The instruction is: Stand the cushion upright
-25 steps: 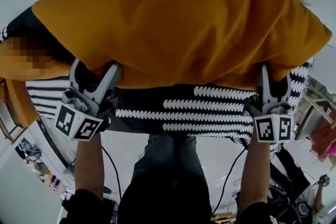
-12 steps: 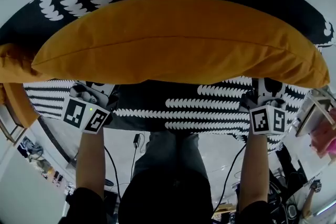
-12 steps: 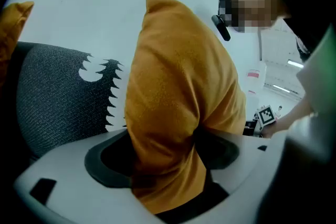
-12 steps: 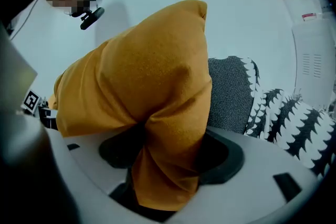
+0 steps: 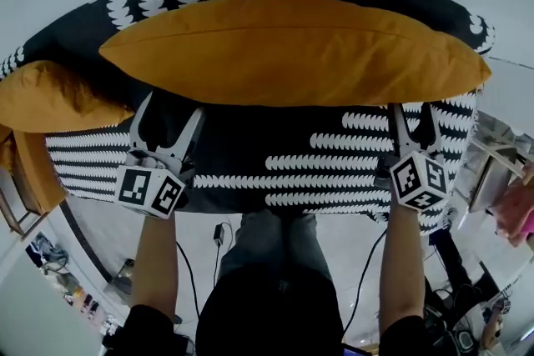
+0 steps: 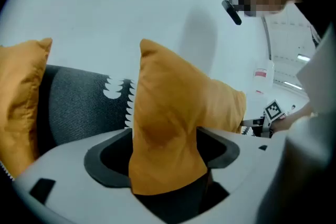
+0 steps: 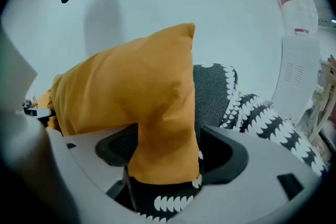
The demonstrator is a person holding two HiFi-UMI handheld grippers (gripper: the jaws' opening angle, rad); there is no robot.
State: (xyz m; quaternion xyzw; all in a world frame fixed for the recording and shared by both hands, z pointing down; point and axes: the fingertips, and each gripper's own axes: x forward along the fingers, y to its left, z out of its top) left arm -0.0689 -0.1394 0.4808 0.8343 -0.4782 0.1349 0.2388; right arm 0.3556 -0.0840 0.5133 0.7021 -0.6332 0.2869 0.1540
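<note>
The cushion [image 5: 292, 50] stands on its long edge on the sofa [image 5: 334, 167], leaning against the backrest. My left hand-held gripper [image 5: 173, 106] and my right hand-held gripper [image 5: 411, 109] flank its lower corners. Both have just been opening, and the fabric sits loosely between their spread jaws.

Jaws just opening wide on left tool [image 5: 173, 106] and right tool [image 5: 411, 111]

Orange cushion [image 5: 292, 54] upright on patterned sofa [image 5: 334, 172]
</note>
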